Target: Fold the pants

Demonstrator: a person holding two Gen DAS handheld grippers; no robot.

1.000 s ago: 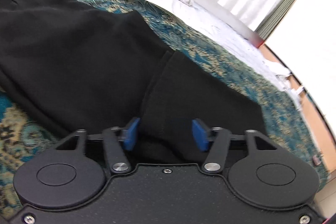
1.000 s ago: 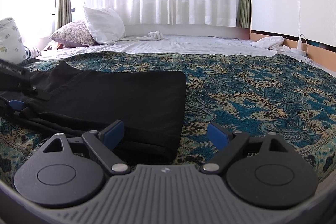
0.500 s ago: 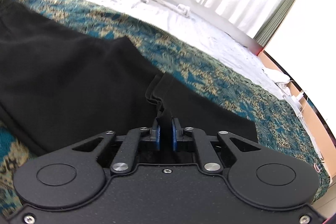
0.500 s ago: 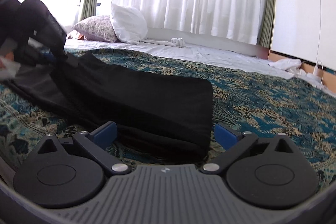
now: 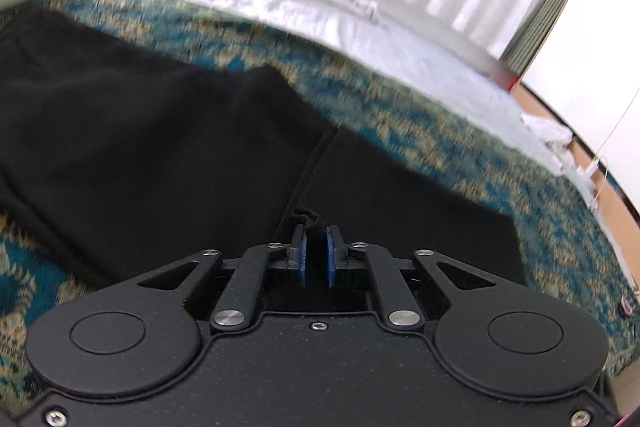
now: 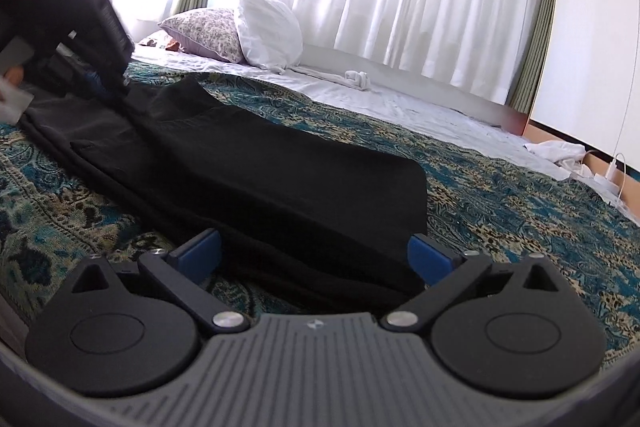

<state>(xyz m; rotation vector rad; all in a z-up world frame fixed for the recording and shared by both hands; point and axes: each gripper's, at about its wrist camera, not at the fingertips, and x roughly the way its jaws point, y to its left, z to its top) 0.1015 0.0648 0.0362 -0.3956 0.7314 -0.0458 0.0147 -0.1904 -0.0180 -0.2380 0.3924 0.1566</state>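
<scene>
L gripper [image 5: 316,251]: clamped on black pants [image 5: 140,155] fold | R gripper [image 6: 316,253]: wide open, holding nothing, straddling pants hem

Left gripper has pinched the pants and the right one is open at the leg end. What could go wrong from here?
1. The left gripper is shut on only a thin ridge of the black pants; a pull may slip it free.
2. The right gripper is open, with the leg end between its fingers, ungripped; lifting now would probably drag that end crooked.
3. The patterned bedspread looks soft, so closing may catch it too.
</scene>
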